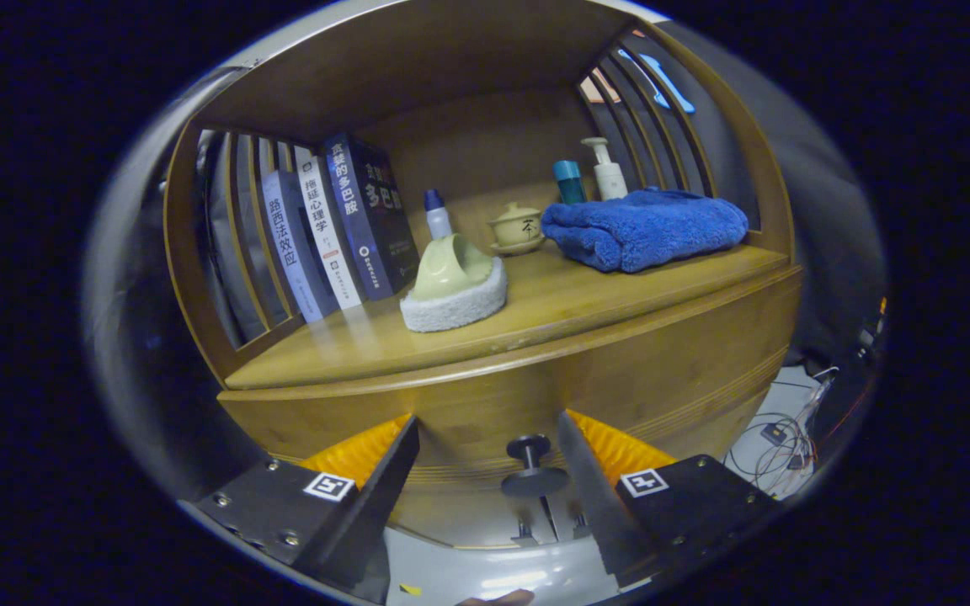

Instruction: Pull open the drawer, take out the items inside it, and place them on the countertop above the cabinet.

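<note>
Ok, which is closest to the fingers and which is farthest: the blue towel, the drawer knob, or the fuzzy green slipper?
1. Drawer knob: between the open fingers.
2. Fuzzy green slipper: on the countertop, near its front.
3. Blue towel: farther back, on the other side.

The wooden surface point(586, 307) above the drawer is occupied by leaning books point(342, 227), a slipper-shaped brush point(454, 290) and a lidded cup point(516, 227). A folded blue towel point(645, 227) is laid beside the cup, with two bottles point(590, 178) behind it.
</note>
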A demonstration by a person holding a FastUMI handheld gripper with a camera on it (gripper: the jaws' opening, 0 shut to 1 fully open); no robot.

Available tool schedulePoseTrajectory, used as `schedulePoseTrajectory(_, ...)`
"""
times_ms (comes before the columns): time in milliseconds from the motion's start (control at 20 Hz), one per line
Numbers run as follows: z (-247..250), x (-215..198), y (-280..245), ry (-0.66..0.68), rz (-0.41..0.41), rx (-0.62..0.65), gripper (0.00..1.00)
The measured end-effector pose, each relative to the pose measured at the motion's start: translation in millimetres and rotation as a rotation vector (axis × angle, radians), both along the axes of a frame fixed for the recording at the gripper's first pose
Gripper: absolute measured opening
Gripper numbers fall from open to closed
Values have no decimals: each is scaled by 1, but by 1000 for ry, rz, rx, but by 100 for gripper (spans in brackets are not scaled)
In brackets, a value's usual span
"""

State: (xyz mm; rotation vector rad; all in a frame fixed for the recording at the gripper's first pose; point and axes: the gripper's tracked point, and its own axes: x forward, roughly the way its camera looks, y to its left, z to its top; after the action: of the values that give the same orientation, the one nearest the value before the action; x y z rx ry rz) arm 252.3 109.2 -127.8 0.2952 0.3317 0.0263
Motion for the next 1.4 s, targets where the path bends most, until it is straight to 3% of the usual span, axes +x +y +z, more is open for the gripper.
schedulePoseTrajectory(900,-4,0,-3,-15,-6,23,99)
schedulePoseTrajectory(1250,-5,-1,-6,6,-45,9,99)
schedulePoseTrajectory(1400,-3,-9,-15,41,-86,-24,93)
